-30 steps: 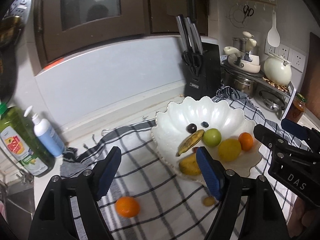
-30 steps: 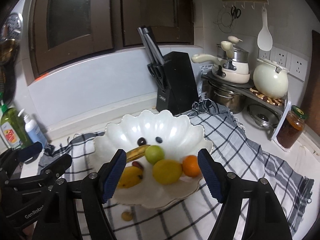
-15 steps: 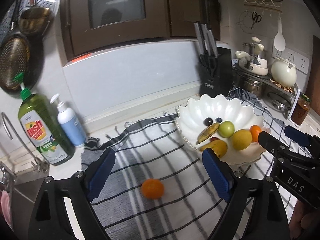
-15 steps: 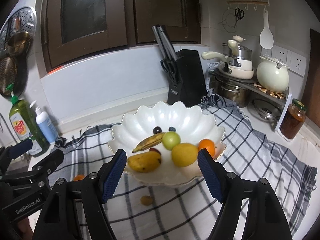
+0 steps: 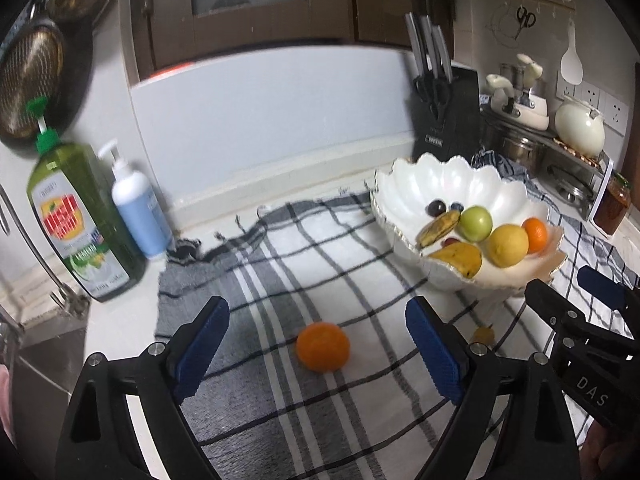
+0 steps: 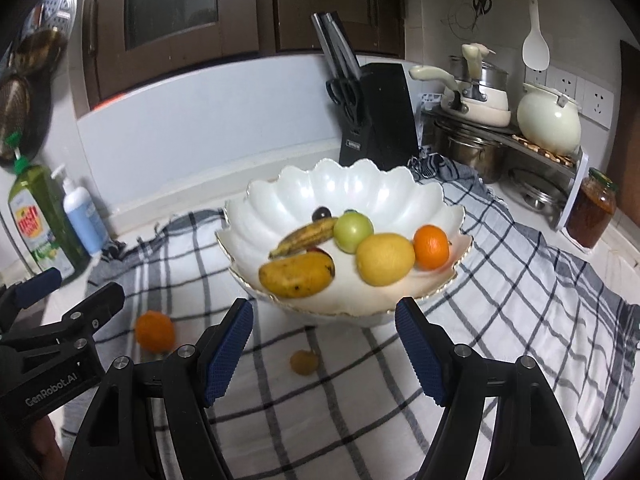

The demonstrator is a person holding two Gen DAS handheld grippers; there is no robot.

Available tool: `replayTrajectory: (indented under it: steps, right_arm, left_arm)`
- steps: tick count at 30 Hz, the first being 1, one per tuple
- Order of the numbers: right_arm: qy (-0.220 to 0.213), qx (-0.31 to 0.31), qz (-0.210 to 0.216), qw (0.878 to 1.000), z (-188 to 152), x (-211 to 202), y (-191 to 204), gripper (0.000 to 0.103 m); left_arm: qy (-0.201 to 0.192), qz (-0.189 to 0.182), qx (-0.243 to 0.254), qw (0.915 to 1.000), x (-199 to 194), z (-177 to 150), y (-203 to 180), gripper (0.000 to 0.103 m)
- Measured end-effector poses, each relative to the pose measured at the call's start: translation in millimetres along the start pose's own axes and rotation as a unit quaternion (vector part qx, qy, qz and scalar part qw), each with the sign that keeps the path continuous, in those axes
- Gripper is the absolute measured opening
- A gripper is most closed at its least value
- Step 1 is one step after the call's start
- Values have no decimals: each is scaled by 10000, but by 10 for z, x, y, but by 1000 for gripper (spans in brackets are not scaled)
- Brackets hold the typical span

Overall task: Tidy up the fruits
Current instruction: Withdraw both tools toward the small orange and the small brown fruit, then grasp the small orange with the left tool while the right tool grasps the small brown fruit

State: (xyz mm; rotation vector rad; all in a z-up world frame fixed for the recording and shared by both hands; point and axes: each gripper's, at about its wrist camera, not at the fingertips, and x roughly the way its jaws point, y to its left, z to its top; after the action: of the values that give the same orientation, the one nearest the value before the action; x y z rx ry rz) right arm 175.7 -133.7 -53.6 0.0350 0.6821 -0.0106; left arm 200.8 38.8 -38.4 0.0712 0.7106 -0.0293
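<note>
Checked cloth (image 5: 360, 272) covers the tabletop. Left claw (image 5: 316, 354), jaws just widened and empty, frames a loose orange (image 5: 322, 346); beside it lies a small yellow fruit (image 6: 304, 362) under the open, empty right claw (image 6: 325, 344), before the fruit-filled white bowl (image 6: 344, 188).

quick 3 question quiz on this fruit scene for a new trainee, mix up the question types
1. True or false: the orange on the checked cloth lies in line with the gap of the left claw.
2. Which fruit in the white bowl sits furthest right in the right wrist view? A) green apple B) orange C) banana
3. Fill in: the small brownish fruit lies on the cloth just in front of the ____.

Key
1. True; the claw is open and not touching it.
2. B, the bowl's orange.
3. bowl
</note>
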Motion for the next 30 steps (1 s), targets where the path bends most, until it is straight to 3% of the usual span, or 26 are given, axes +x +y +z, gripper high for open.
replayTrajectory:
  steps: [19, 23, 30]
  right_arm:
    - [554, -82, 20, 9984, -284, 414, 136, 74]
    - [611, -108, 15, 9981, -293, 459, 131, 74]
    - [727, -154, -23, 9972, -351, 548, 122, 74]
  left_arm:
    - [609, 31, 8, 9981, 625, -327, 26, 90]
    - [666, 54, 96, 9977, 713, -349, -11, 80]
    - [765, 63, 122, 9970, 835, -383, -19, 76]
